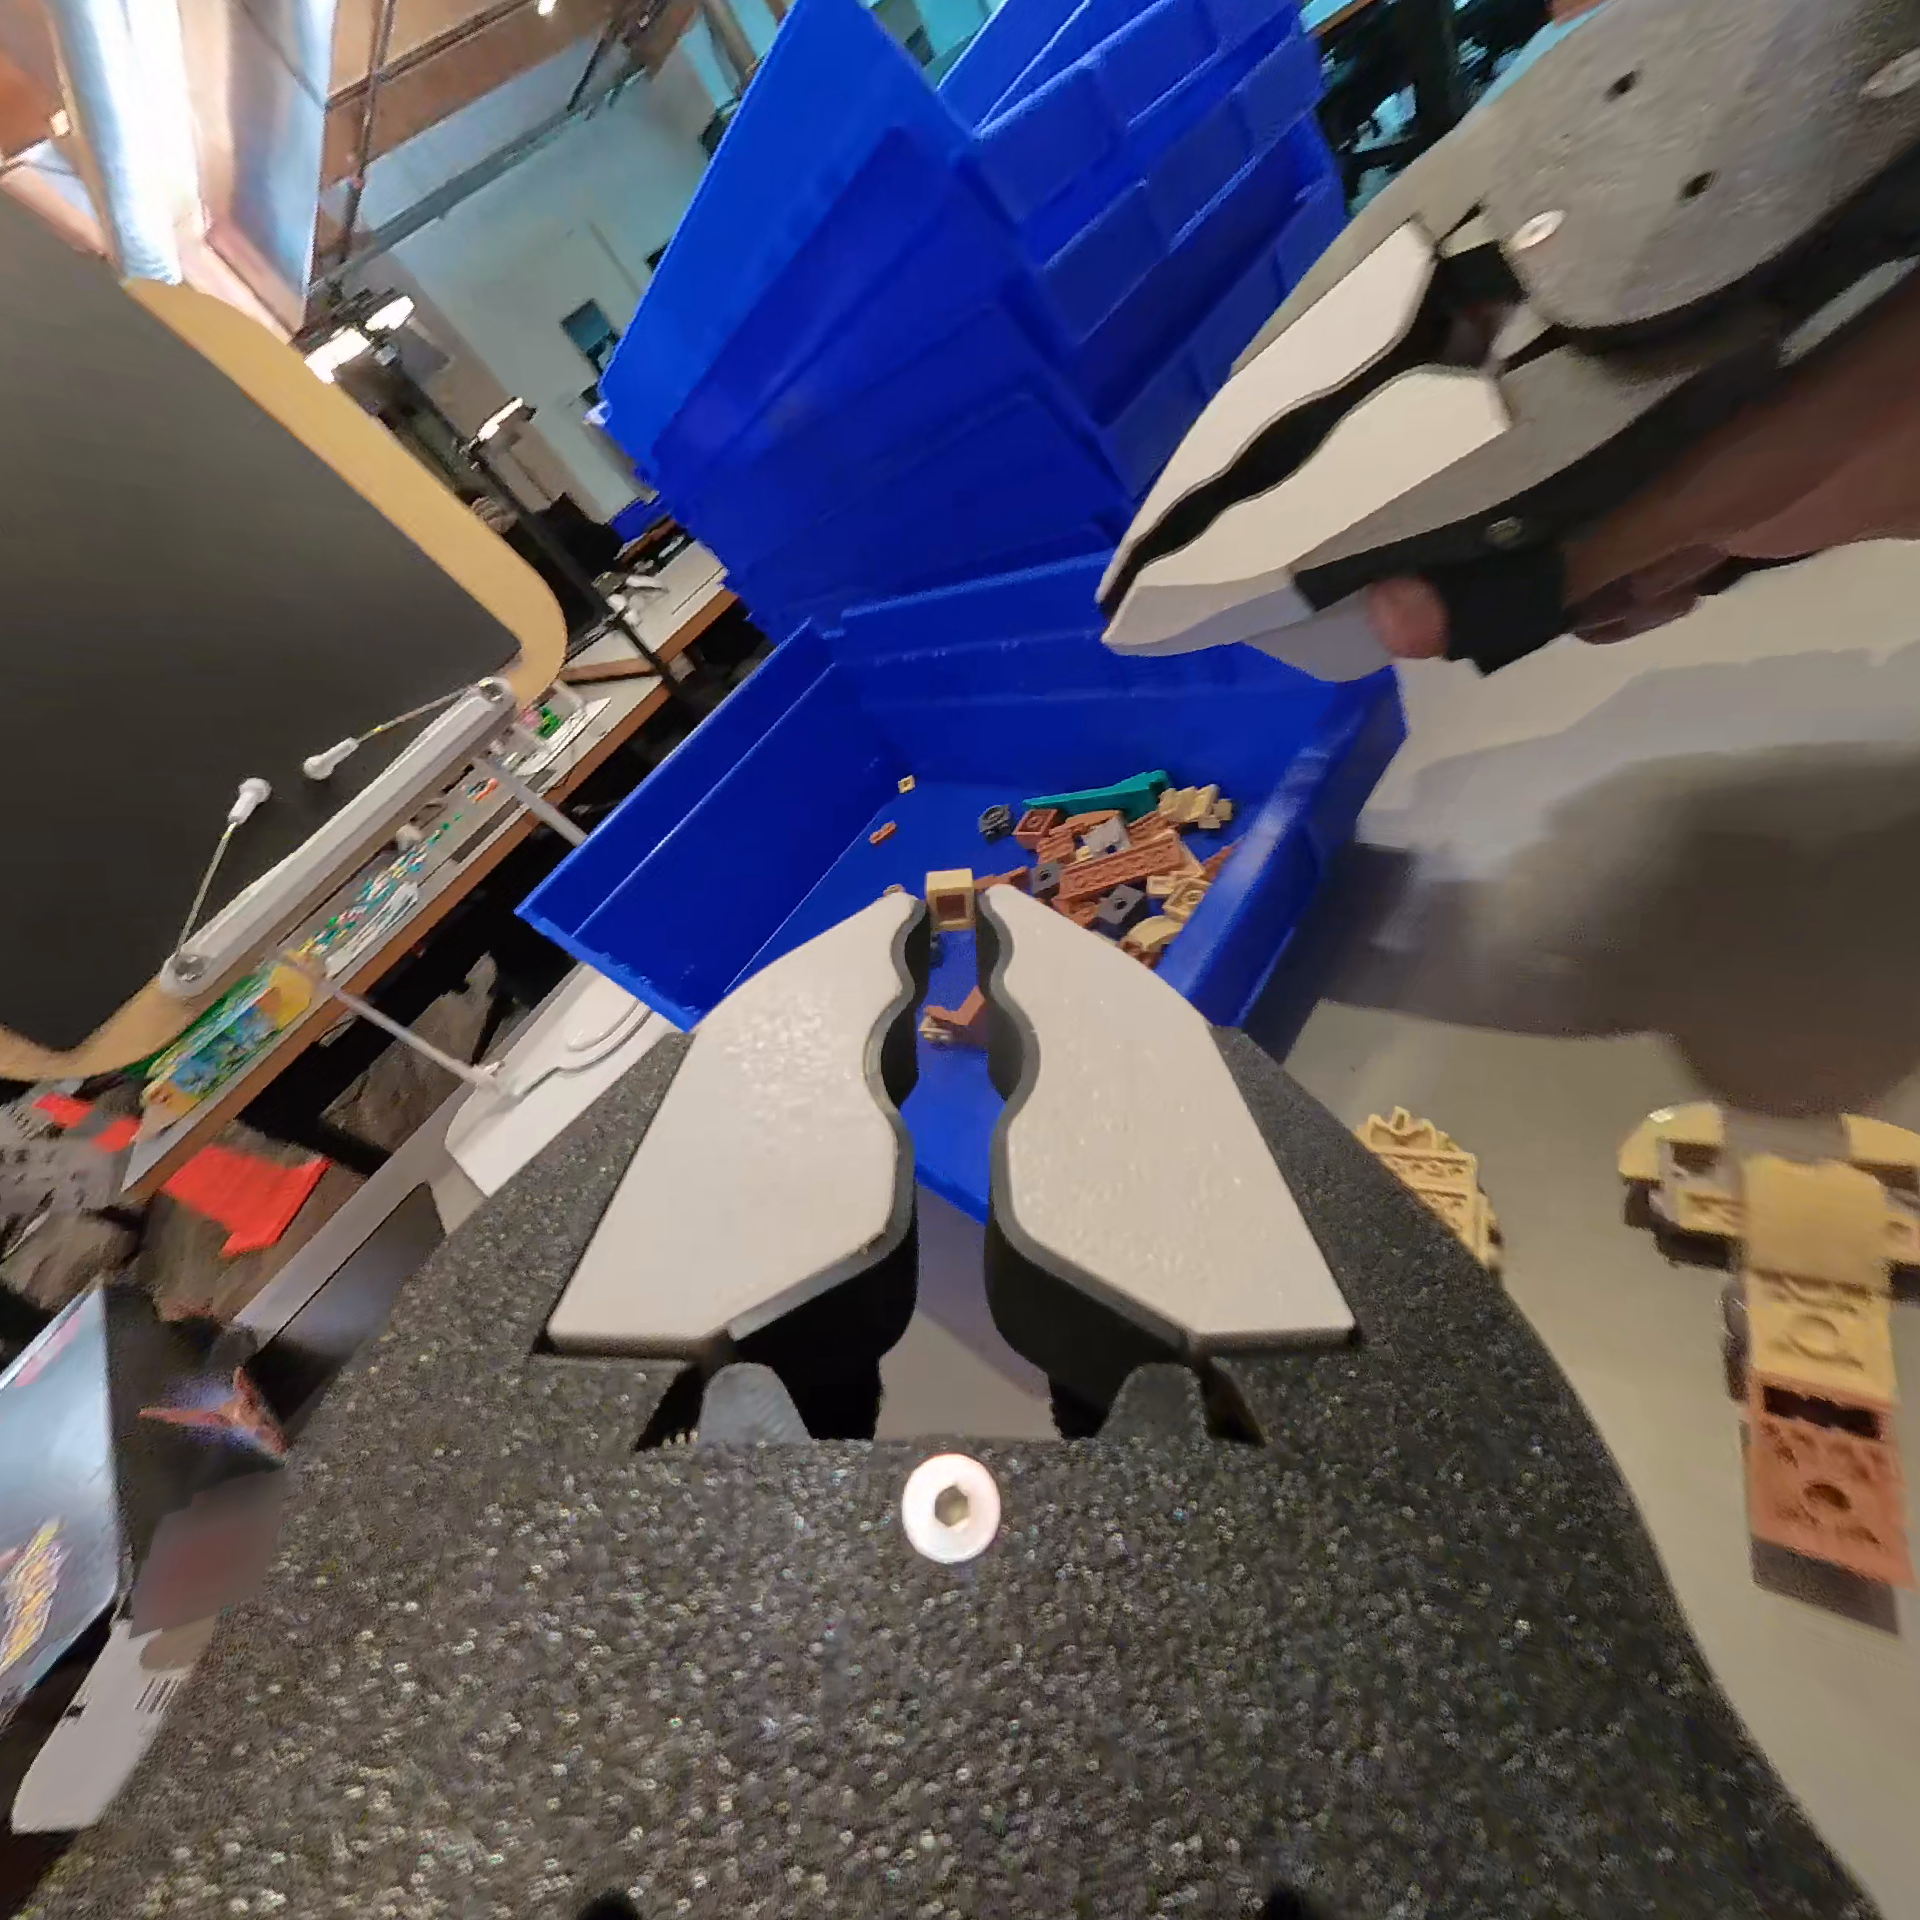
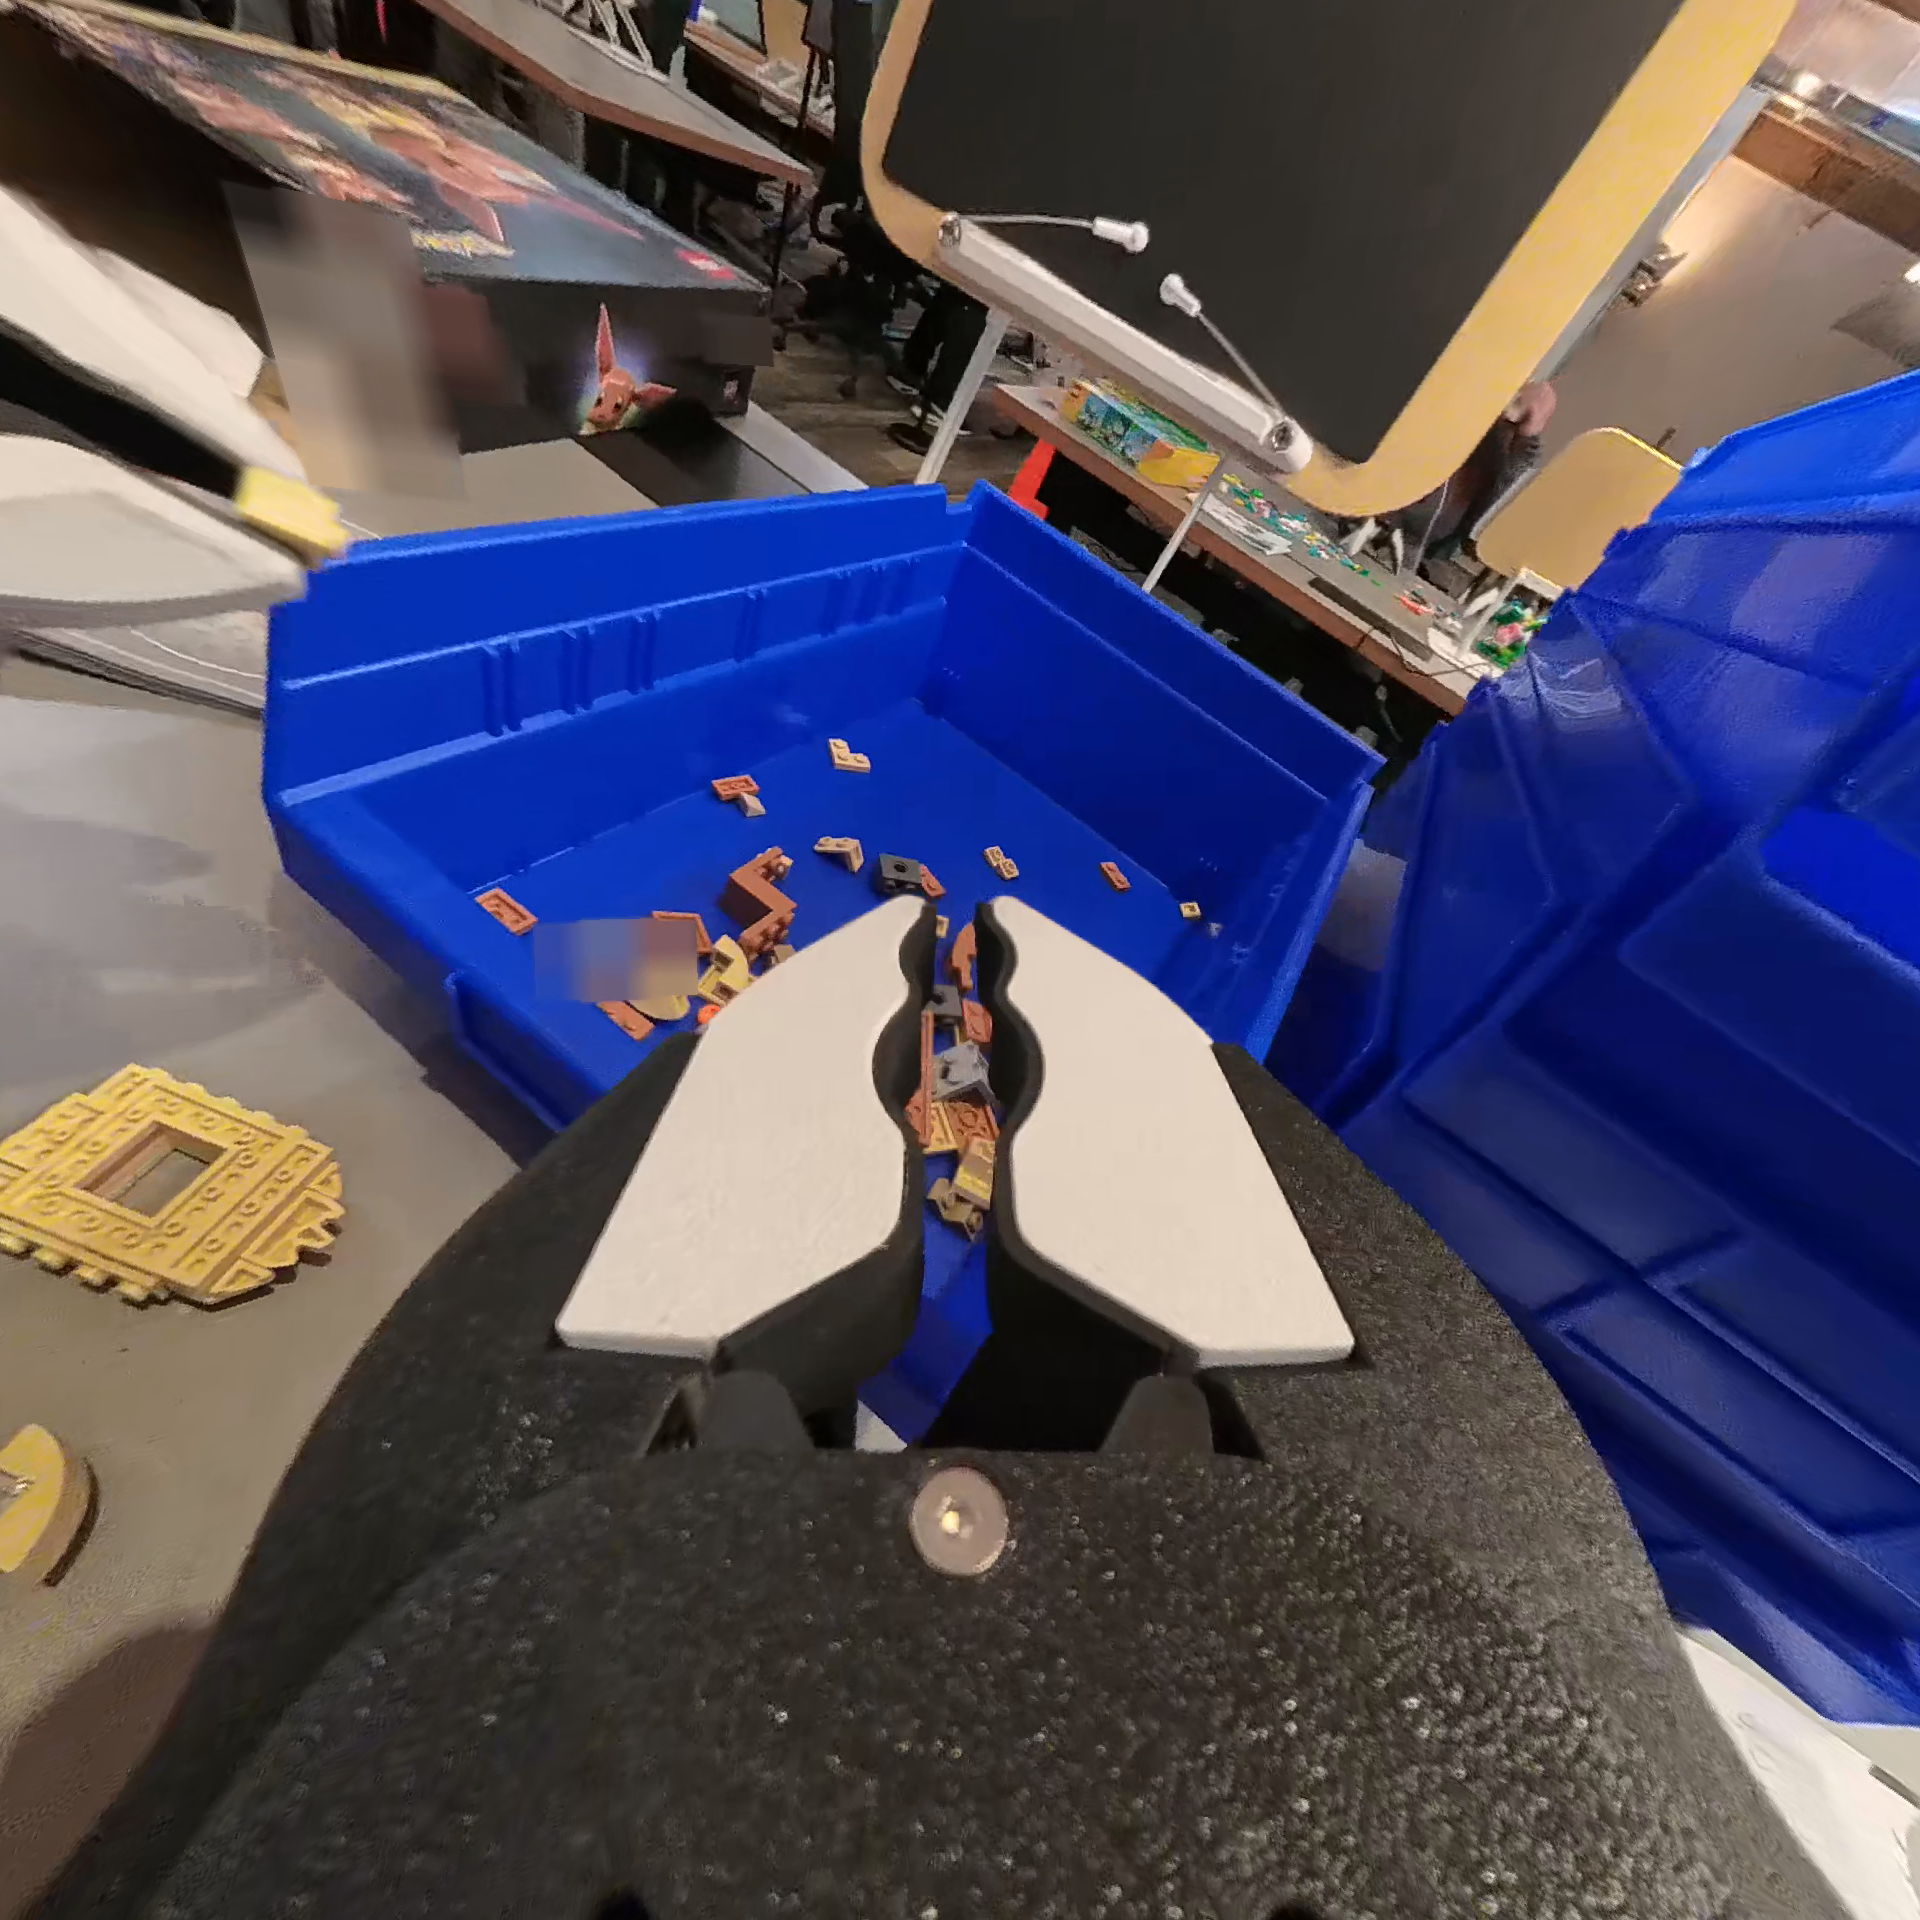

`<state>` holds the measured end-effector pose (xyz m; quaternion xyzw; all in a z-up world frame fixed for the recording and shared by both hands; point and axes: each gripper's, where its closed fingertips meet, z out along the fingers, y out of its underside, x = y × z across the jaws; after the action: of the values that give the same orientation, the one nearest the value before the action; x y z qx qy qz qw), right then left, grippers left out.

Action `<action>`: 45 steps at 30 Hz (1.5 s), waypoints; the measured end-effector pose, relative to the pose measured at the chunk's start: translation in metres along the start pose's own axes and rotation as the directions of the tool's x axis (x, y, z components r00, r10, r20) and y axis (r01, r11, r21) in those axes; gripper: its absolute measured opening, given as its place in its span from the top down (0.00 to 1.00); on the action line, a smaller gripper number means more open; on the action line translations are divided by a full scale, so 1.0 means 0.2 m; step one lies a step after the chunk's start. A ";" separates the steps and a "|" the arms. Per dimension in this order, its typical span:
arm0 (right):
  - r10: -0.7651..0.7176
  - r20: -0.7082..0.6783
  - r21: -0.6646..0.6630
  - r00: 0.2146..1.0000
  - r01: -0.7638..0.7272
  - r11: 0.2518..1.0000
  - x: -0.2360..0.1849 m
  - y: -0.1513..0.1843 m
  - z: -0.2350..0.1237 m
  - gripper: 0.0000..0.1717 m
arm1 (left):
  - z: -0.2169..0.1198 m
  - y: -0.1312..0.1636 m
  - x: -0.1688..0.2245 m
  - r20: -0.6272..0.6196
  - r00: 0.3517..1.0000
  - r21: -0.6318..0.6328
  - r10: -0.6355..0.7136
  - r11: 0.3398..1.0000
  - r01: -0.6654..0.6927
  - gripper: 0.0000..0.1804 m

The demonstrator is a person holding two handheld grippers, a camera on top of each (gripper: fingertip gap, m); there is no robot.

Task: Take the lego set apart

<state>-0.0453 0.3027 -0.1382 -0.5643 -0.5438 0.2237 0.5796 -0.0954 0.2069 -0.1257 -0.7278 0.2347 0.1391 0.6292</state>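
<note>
At far left, on the grey tabletop [image 2: 156, 831], a flat tan ornamented plate with a square hole [image 2: 166, 1179]. Behind it, farther back, a dark printed cardboard box [image 2: 416, 156]. Above the left rim of the open blue plastic bin [image 2: 623, 582], the left gripper [image 1: 951, 914], clenched on a small tan cube-shaped brick with a brown face [image 1: 951, 896], pinched right at the fingertips and held in the air over the bin. On the blue floor of the bin, many loose small brown, tan and grey bricks [image 1: 1117, 873], scattered and partly heaped. Over the near right part of the bin, the right gripper [image 2: 953, 914], fingertips only narrowly apart, gripping nothing, bricks on the floor visible through the slit. At far right, just beside the bin, a stack of more blue plastic bins [image 2: 1714, 935].
</note>
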 end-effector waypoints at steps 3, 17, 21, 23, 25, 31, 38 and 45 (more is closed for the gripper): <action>-0.005 0.034 0.005 0.999 0.005 1.000 -0.03 -0.01 -0.01 0.95 | 0.08 0.04 -0.07 0.094 0.995 -0.099 -0.018 0.995 0.027 0.96; -0.280 0.166 0.027 0.946 0.279 0.960 -0.24 0.03 -0.11 0.93 | -0.16 0.04 0.25 -0.467 0.879 -0.119 -0.098 0.992 0.047 0.73; -0.308 0.206 0.041 0.929 0.306 0.951 -0.30 0.03 -0.11 0.93 | -0.37 0.33 0.38 -0.667 0.745 -0.208 -0.009 0.963 -0.175 0.72; -0.328 0.220 0.038 0.919 0.328 0.944 -0.33 0.05 -0.10 0.93 | -0.41 0.43 0.39 -0.698 0.716 -0.260 -0.020 0.939 -0.227 0.71; -0.346 0.232 0.039 0.909 0.347 0.937 -0.35 0.06 -0.10 0.93 | -0.42 0.44 0.42 -0.727 0.686 -0.258 -0.032 0.939 -0.230 0.71; -0.383 0.248 0.048 0.890 0.384 0.922 -0.39 0.07 -0.11 0.93 | -0.35 0.55 0.43 -0.703 0.711 -0.333 -0.021 0.893 -0.302 0.72; -0.411 0.234 0.045 0.881 0.413 0.910 -0.39 0.07 -0.11 0.93 | -0.46 0.42 0.55 -0.801 0.591 -0.295 -0.098 0.923 -0.246 0.81; -0.446 0.236 0.051 0.863 0.447 0.893 -0.41 0.08 -0.11 0.93 | -0.45 0.40 0.54 -0.796 0.605 -0.226 -0.033 0.942 -0.247 0.74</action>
<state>-0.0450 0.2256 -0.1787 -0.3933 -0.7265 0.1490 0.5434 -0.0532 0.0936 -0.2327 -0.7884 0.5063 -0.1224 0.3273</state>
